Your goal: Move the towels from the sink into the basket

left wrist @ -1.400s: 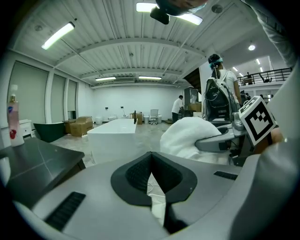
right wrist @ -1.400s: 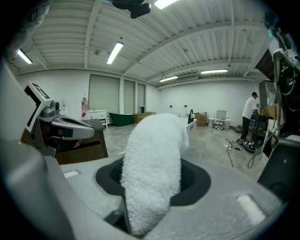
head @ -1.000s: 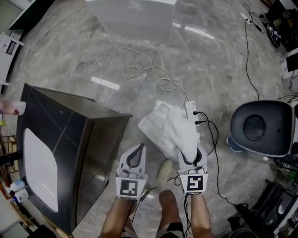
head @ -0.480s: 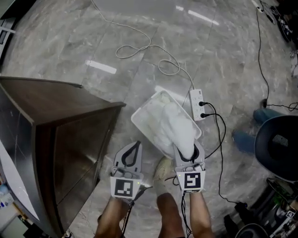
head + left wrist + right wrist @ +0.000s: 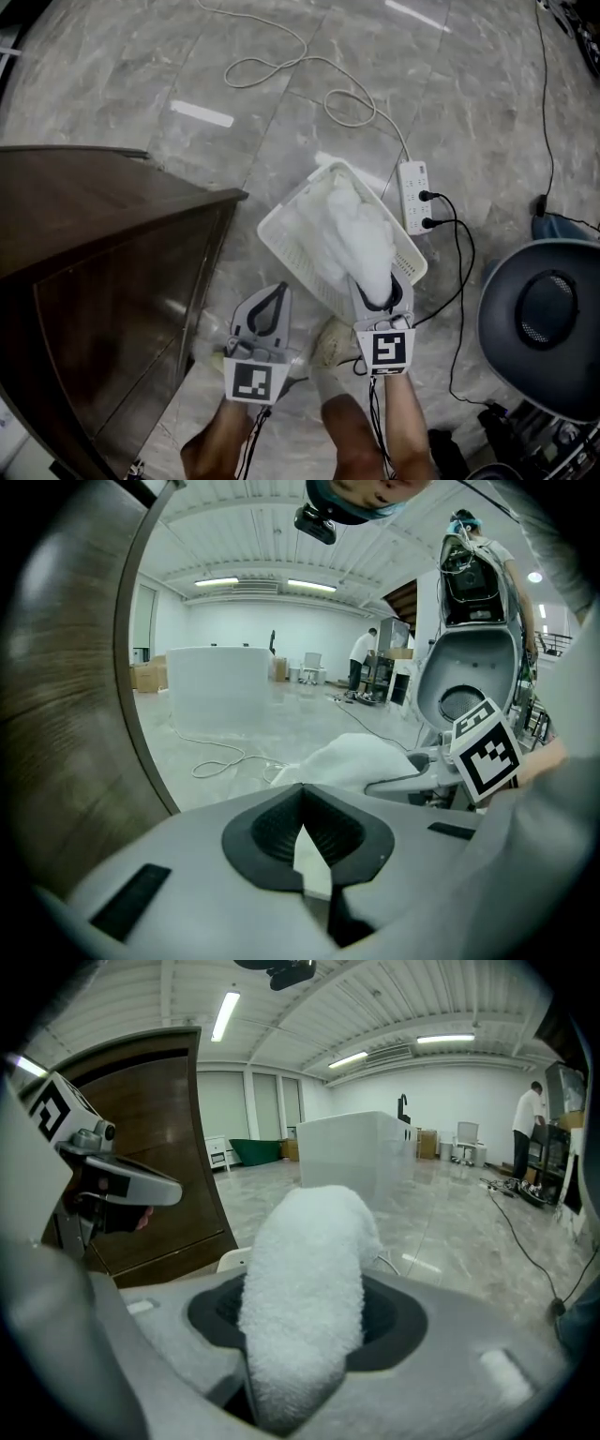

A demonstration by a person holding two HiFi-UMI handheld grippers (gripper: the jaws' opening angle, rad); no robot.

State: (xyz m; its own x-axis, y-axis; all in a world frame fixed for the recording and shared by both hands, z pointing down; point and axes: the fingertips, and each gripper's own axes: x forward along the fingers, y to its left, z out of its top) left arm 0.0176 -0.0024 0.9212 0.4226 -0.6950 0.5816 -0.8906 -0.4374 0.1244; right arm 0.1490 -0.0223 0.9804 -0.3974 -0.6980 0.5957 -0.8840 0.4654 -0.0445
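Grey marble floor (image 5: 141,75); basket (image 5: 279,246) ahead of right gripper (image 5: 382,292), jaws just easing wider, clasping towel (image 5: 361,234); left gripper (image 5: 277,292) clenched, empty.

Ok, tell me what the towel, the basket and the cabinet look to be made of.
Towel: white terry cloth, matte, with a fluffy looped pile.
Basket: likely white plastic, going by its thin moulded rim and slotted walls.
Cabinet: dark brown wood grain with a slight sheen; solid wood or veneer cannot be told.
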